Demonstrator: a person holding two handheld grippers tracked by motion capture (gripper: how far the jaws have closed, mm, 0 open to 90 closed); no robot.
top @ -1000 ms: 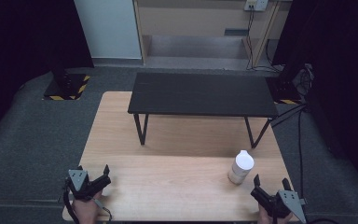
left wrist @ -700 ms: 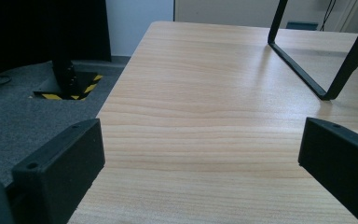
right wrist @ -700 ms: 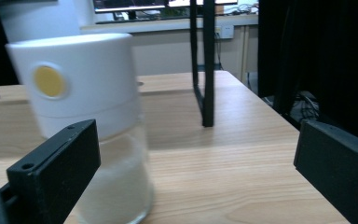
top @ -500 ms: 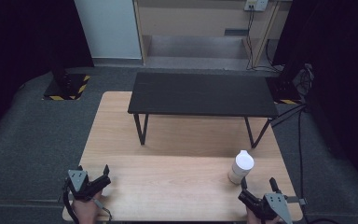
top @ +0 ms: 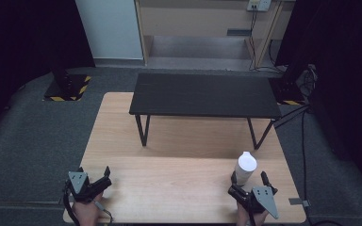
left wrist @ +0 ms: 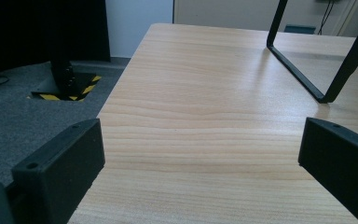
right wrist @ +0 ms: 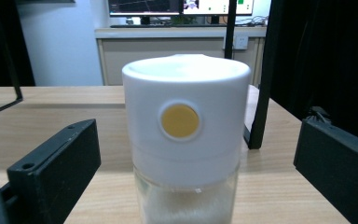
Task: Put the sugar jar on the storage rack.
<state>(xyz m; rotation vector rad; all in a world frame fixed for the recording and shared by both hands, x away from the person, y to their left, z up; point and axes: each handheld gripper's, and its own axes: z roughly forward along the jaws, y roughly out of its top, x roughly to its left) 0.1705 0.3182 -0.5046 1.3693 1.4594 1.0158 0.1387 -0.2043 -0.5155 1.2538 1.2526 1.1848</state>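
On the wooden counter [top: 179, 179] a jar with a white lid [top: 245, 167] stands upright near the front right corner. In the right gripper view the jar with a white lid [right wrist: 185, 135] has a round yellow spot on the side of the lid, and its lower part is clear glass with something pale inside.

The right claw [top: 249, 179] is released, just behind the jar on the person's side. Its two jaws stand apart, one on each side of the jar, and do not touch it.

The left claw [top: 93, 175] rests at the front left corner of the counter, well apart from the jar. It is also released, with bare wood between its jaws.

A low black table [top: 202, 95] stands on the far half of the counter.
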